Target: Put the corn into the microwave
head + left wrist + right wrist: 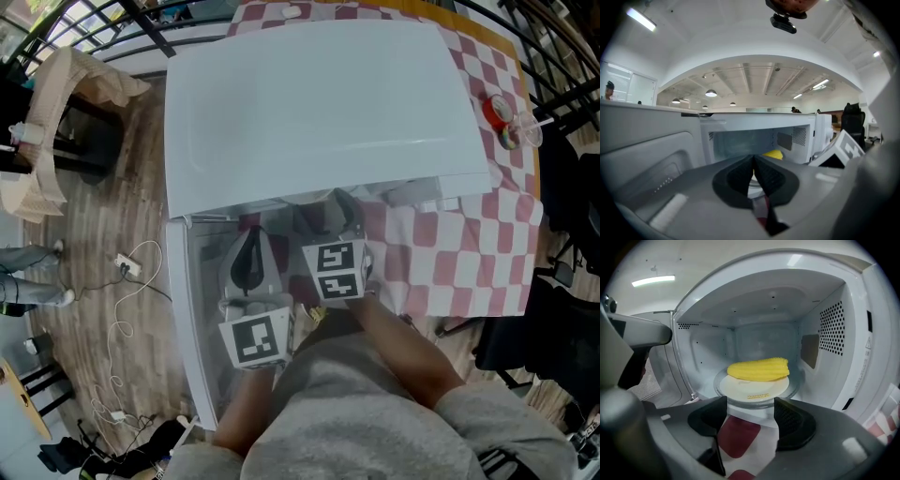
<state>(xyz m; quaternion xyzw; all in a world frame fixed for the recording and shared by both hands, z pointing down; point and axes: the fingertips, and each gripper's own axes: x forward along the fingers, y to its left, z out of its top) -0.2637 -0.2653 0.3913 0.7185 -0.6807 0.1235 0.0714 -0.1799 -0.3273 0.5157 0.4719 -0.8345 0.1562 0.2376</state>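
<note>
right gripper view: the right gripper [751,405] has its jaws wide apart. nothing is between them and the dark pads [787,416] touch nothing. it sits just outside the mouth of the oven and looks in.
left gripper view: the left gripper [753,161] has its jaws pressed together at the tips. it holds nothing. it points at the open oven from the door side.
corn: the yellow corn [759,369] lies on its side, on the back half of a plate. it is inside the oven, apart from both grippers.
plate: the white plate [743,386] is round and rests in the middle of the oven floor, on a clear glass tray [796,386].
microwave: the white microwave [853,333] stands open. its right wall has a patch of small holes.
door: the door [647,154] is swung out to the left, just beside the left gripper.
cloth: a red and white checked cloth [469,253] lies under the microwave and shows below the right jaws.
person: grey sleeves [375,412] reach out to the two grippers in the head view.
floor: the wood floor [103,216] is to the left, with a white cable [127,281] lying on it.
</note>
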